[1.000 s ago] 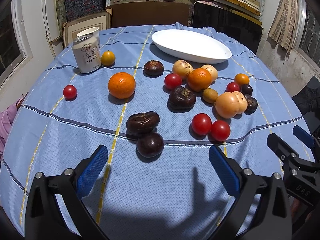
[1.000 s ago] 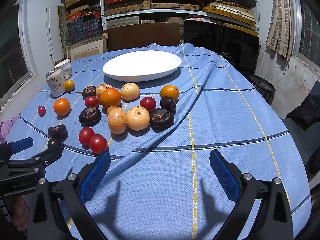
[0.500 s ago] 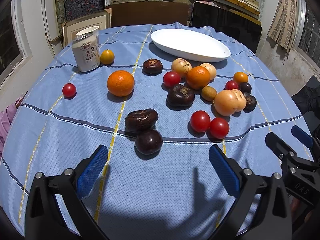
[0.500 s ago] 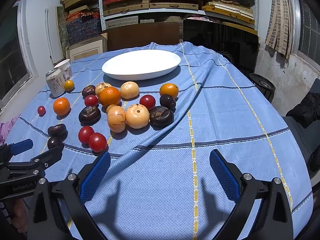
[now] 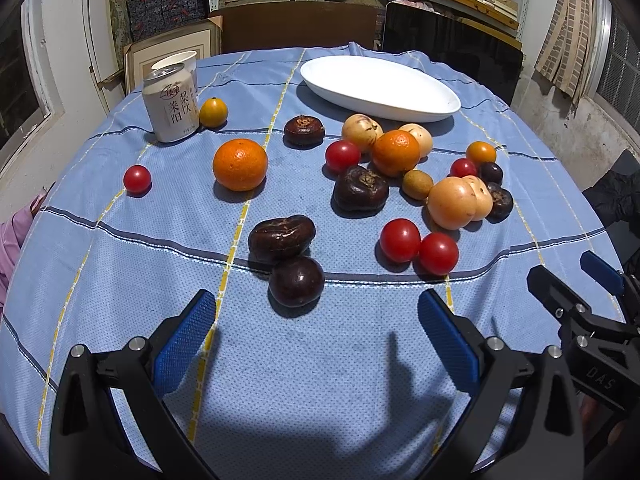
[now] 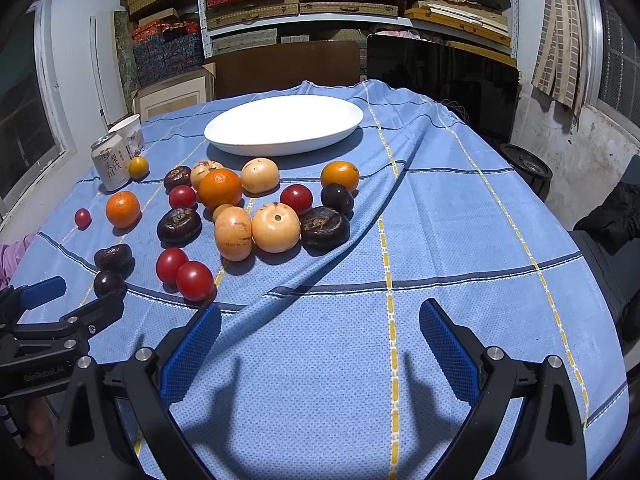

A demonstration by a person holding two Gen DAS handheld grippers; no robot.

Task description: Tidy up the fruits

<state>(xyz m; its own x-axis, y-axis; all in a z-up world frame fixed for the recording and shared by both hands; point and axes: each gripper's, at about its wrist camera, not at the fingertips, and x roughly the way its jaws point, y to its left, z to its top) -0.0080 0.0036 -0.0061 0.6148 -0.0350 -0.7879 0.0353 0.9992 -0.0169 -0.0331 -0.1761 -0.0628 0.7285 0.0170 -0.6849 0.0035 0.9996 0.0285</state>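
Jaws on both tools stand wide apart with nothing between them: the left gripper hovers low over the blue cloth of the table, just short of a round dark fruit that touches a longer dark fruit behind it. Two red tomatoes lie side by side to the right. Beyond them sits the main cluster, where an orange, pale yellow fruits and more dark ones press close together. A second orange rests alone near a drinks can, with a small yellow fruit beside the can. At the far side lies the white oval plate, which looks bare, though its shallow inside is partly washed out. The right gripper hangs over open cloth, well apart from the fruit.
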